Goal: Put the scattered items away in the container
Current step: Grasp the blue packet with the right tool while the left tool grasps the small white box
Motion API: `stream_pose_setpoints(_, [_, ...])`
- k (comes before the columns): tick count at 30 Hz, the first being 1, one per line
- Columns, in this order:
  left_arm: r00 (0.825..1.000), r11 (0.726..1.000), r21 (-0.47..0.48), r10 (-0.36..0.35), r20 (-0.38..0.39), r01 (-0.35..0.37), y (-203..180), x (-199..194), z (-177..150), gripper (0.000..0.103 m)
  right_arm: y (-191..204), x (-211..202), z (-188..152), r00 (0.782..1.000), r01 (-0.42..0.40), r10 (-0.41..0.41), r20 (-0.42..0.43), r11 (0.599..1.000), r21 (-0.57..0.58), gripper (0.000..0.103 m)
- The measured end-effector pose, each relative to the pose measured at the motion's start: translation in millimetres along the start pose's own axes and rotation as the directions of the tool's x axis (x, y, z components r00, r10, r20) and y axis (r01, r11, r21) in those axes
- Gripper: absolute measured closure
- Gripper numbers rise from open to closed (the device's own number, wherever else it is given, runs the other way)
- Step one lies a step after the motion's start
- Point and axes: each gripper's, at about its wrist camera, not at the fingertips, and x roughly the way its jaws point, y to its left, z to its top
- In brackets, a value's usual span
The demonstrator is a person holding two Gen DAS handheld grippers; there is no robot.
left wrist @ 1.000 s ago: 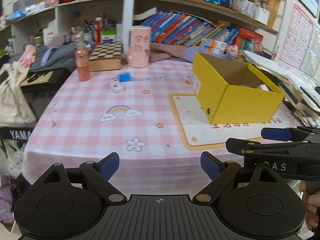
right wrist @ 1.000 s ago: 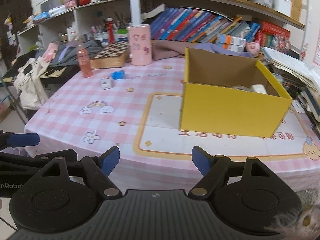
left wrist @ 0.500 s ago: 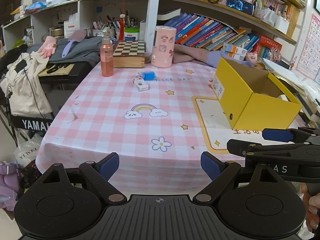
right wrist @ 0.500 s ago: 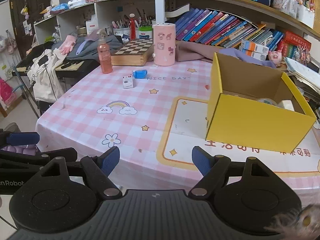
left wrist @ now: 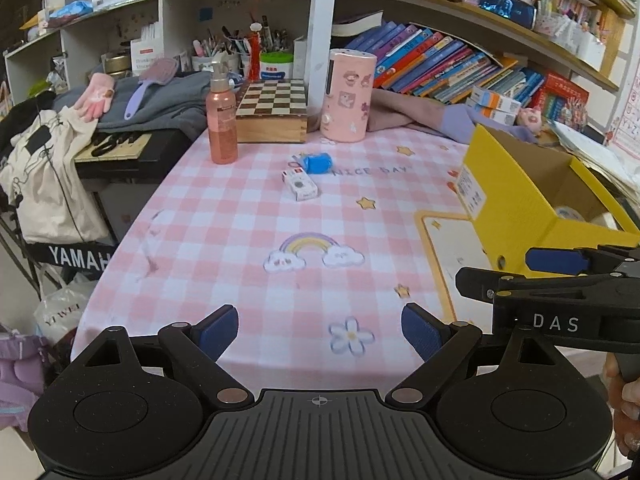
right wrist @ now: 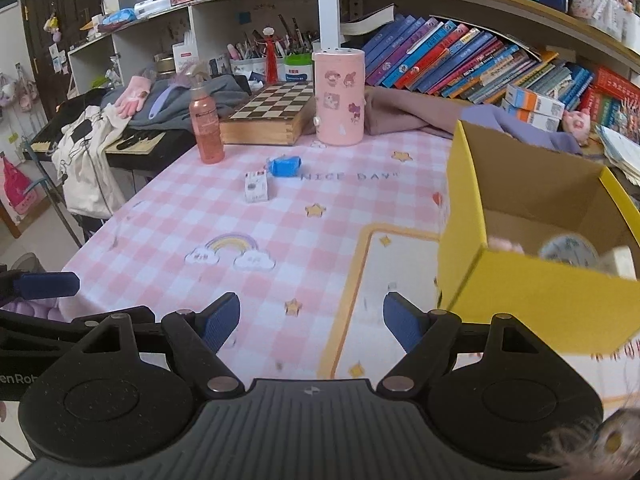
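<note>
A small white box [left wrist: 301, 185] and a blue object [left wrist: 317, 163] lie on the pink checked tablecloth, far ahead; they also show in the right wrist view, the white box [right wrist: 256, 186] and the blue object [right wrist: 285, 166]. The yellow cardboard box [left wrist: 520, 204] stands at the right; in the right wrist view the yellow box [right wrist: 532, 300] holds a tape roll [right wrist: 568, 249] and other small items. My left gripper [left wrist: 319, 333] is open and empty near the table's front edge. My right gripper [right wrist: 311, 322] is open and empty, left of the box.
A pink pump bottle [left wrist: 221, 120], a chessboard box [left wrist: 274, 112] and a pink cylinder [left wrist: 347, 96] stand at the table's far edge. Shelves of books rise behind. A keyboard with bags [left wrist: 48, 184] stands left of the table. The right gripper's side [left wrist: 560, 292] shows at right.
Both grippers have moved forward and to the left over the table; the white box and blue object are nearer the centre. The jaws stay open.
</note>
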Motion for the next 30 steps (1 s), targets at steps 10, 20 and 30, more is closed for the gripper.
stream_pose_setpoints(10, [1.0, 1.0, 0.008, -0.004, -0.017, 0.005, 6.6, 48.3, 41.8, 0.012, -17.5, 47.9, 51.2, 1.0, 0.003, -0.003, 0.022, 1.0, 0.008, 0.026])
stream_pose_setpoints(20, [0.999, 0.999, 0.021, 0.035, -0.026, -0.034, 18.5, 99.7, 70.3, 0.012, -19.2, 103.9, 108.6, 0.999, -0.037, 0.037, 0.016, 0.999, -0.004, 0.027])
stream_pose_setpoints(30, [0.997, 0.997, 0.033, 0.072, -0.015, -0.072, 21.0, 160.5, 95.0, 0.015, -8.1, 164.6, 154.7, 0.996, -0.084, 0.083, -0.033, 0.996, -0.032, 0.028])
